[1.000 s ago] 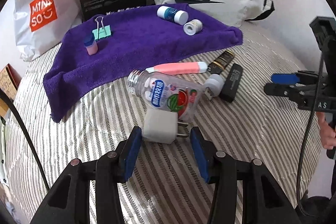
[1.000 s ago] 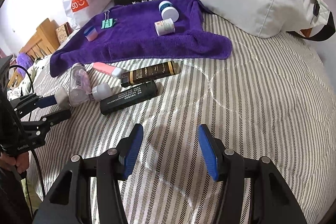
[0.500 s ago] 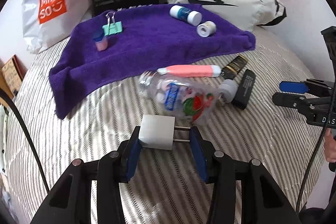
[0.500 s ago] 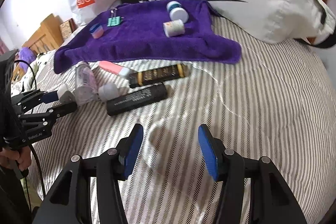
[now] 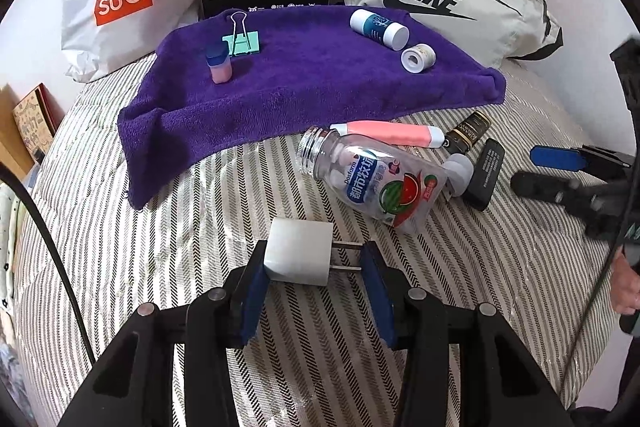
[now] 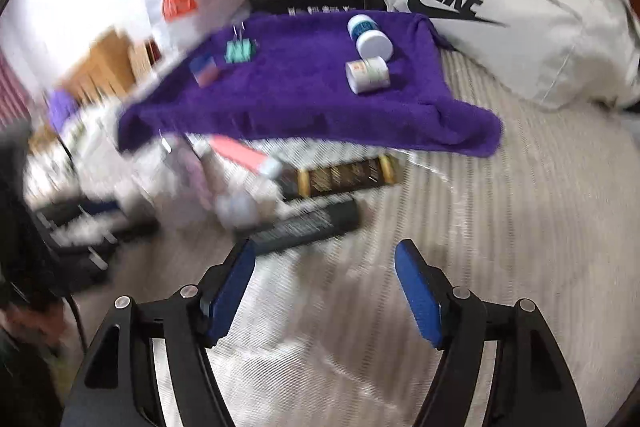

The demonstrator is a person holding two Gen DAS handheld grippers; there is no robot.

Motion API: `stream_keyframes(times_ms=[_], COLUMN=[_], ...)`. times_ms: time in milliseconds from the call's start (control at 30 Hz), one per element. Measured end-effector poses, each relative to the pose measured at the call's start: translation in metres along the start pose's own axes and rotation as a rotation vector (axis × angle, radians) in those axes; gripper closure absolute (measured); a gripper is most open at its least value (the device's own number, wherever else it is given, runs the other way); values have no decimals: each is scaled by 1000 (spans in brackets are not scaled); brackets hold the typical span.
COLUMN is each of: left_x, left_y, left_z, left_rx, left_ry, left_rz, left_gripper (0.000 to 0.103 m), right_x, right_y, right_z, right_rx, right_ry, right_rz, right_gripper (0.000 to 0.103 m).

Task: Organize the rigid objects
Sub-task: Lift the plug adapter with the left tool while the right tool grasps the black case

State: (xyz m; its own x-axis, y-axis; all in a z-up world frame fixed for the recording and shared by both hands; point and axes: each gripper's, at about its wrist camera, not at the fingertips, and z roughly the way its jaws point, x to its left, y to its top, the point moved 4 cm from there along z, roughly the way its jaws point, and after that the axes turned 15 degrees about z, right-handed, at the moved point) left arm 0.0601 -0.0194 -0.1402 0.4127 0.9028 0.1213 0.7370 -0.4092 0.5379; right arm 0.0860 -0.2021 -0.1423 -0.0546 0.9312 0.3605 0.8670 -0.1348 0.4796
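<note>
The left gripper (image 5: 314, 267) holds a white charger (image 5: 298, 257) between its pads, prongs against the right pad, above the striped bedcover (image 5: 160, 247). Just ahead lies a clear bottle (image 5: 372, 183), in the way to the purple towel (image 5: 304, 83). The right gripper (image 6: 325, 287) hangs wide and empty near a black tube (image 6: 304, 225).

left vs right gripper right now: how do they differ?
The left gripper has a white charger between its fingers, body against one pad, prongs against the other; the right gripper holds nothing. The left's jaws are narrowed onto the charger; the right's stand wide apart. Both have blue pads and hover over the striped bedcover.
</note>
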Motion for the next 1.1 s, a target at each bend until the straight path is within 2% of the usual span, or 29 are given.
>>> stream_keyframes(times_ms=[67,200,267,367,467,500,767,867,900,1000,1067,1100], left_x=[0,1,3,4,3,3,4,2,2,4,4,5], left_y=[0,0,0,0,-1,-1,-2,-2,-2,-2,-2,-2], left_z=[0,0,-1,-1,-1,-2,-2,-2,-2,-2,-2,-2], left_rx=[-4,-2,-5,-11,-15,-16,-24,-24,-24,-25,-26,-26], left_ry=[3,-11,-21,-26,-25,-27,-29,-19,-19,-27,-31,-29], left_rz=[-1,-7,-16,-25,-18,-17,-14,-13,-17,-24,-28,-32], left_gripper=[59,59,59,59,59,59,59,59,59,59,59,59], right_x=[4,9,10,15,20,19,-8,-11,-12,-6,-2,1], right_y=[6,17,18,17,13,12,3,3,2,-1,-4,-6], right_z=[4,26,36,46,45,44,23,19,19,19,19,18], right_rx=[-16,-18,-1,11,0,20,58,49,49,39,42,44], right_ry=[-18,-171,-199,-213,-232,-237,-300,-292,-285,-261,-238,-223], right_rz=[17,-8,-10,-13,-68,-85,-118,-119,-122,-144,-155,-158], right_gripper=[31,31,31,31,31,31,31,31,32,47,65,69])
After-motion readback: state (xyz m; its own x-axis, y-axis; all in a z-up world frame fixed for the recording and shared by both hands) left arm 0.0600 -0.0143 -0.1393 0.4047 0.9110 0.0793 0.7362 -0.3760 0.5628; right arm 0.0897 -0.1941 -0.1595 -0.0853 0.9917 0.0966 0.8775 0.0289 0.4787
